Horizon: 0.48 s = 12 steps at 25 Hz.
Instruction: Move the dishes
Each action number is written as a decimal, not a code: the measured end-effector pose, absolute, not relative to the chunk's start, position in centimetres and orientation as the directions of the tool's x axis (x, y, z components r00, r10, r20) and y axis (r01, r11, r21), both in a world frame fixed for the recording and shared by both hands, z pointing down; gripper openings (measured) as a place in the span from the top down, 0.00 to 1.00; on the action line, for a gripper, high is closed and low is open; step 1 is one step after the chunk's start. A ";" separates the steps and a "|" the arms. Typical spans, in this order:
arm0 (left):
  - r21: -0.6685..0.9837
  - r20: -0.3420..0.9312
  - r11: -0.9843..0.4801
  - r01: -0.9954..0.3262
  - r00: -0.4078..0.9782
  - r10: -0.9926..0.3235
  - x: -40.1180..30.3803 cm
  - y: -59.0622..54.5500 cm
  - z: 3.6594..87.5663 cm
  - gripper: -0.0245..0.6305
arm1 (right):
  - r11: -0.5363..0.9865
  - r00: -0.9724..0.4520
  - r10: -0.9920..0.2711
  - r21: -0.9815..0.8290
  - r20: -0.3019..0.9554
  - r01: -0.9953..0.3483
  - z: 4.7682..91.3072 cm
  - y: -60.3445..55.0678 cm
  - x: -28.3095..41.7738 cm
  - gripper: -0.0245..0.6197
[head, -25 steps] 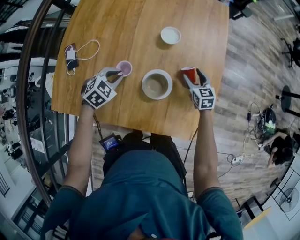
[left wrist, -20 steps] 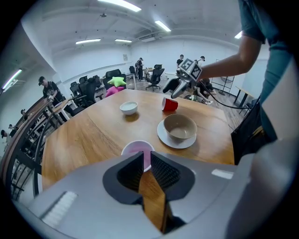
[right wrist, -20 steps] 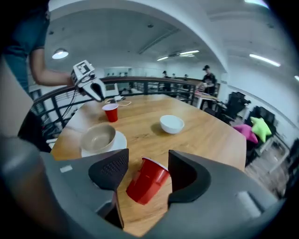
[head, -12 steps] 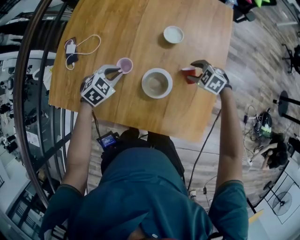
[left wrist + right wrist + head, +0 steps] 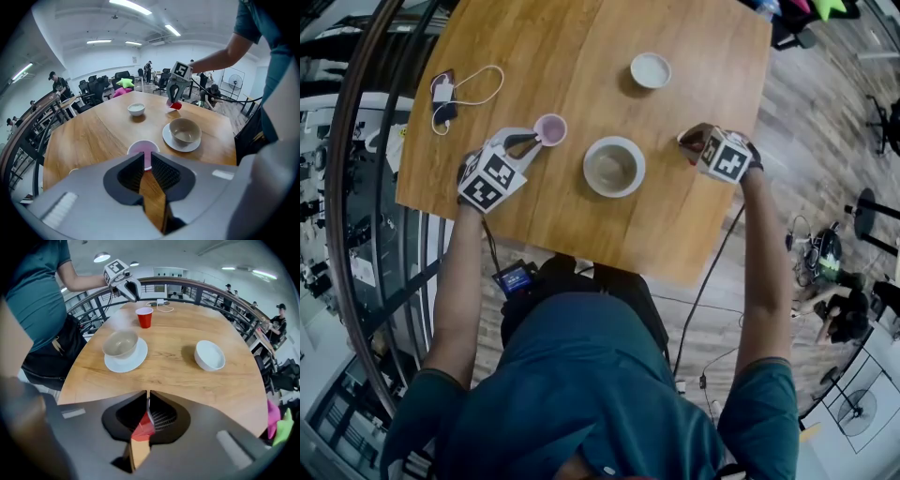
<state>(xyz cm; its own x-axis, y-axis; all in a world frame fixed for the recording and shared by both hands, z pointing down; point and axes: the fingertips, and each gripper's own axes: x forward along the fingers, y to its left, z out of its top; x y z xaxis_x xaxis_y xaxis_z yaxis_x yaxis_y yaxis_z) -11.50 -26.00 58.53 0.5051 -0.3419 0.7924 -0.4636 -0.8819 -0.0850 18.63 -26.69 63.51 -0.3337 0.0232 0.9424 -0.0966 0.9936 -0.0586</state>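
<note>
The right gripper [image 5: 686, 141] has just closed its jaws on the right cup [image 5: 143, 427]; the left gripper [image 5: 532, 141] pinches the left cup [image 5: 548, 128] by its rim. Either cup (thin, one-wall hold) may buckle or tip on lifting.

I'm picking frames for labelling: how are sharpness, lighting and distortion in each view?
Head view: strong fisheye, the table edges bow; even light, sharp on the tabletop. Left gripper view: dark vignetted corners, ceiling lights blown out. Right gripper view: same vignette, blur along the left edge, white bowl crisp.
</note>
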 end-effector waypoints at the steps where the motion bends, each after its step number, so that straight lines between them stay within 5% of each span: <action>1: -0.086 0.791 -0.882 -0.463 0.507 -0.343 -11.4 -26.1 58.5 0.89 | 0.992 -0.357 0.001 -0.047 0.934 -0.120 63.3 -26.8 18.6 0.92; 12: -0.096 0.789 -0.889 -0.448 0.510 -0.343 -11.2 -26.0 58.5 0.89 | 0.823 -0.464 -0.542 0.333 0.701 -0.459 61.0 -28.3 19.8 0.91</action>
<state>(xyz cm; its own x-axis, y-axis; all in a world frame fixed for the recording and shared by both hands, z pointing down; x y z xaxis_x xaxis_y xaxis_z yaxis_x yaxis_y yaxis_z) -11.21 -25.96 58.51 0.5101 -0.3428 0.7889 -0.4482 -0.8887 -0.0964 19.84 -28.32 61.05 -0.4636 -0.5422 0.7008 -0.4592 0.8234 0.3332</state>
